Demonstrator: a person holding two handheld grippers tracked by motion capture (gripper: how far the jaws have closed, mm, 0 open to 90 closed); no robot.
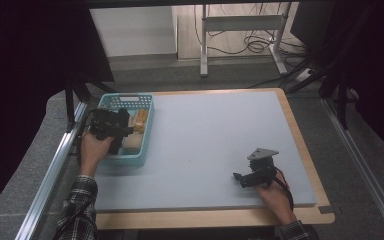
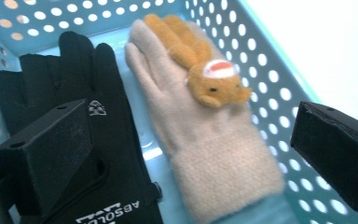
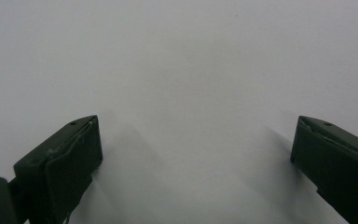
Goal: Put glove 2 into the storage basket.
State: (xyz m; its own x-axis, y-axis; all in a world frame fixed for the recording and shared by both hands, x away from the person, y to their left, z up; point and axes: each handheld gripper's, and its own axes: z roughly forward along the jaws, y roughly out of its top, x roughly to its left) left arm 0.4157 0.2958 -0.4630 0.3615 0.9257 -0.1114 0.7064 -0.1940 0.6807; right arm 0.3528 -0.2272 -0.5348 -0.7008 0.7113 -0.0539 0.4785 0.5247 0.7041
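Note:
A teal perforated basket stands at the left of the pale blue mat. Inside it lie a black glove and a beige woolly glove, side by side, the beige one bearing a small orange plush animal. My left gripper hovers over the basket with its jaws wide apart; in the left gripper view the beige glove's cuff lies below the gap, untouched. My right gripper rests near the mat's front right, open, nothing between its jaws.
The basket wall rises to the right of the beige glove. The wooden table edge frames the mat. Metal rails run along both sides. A table frame and cables stand on the floor behind.

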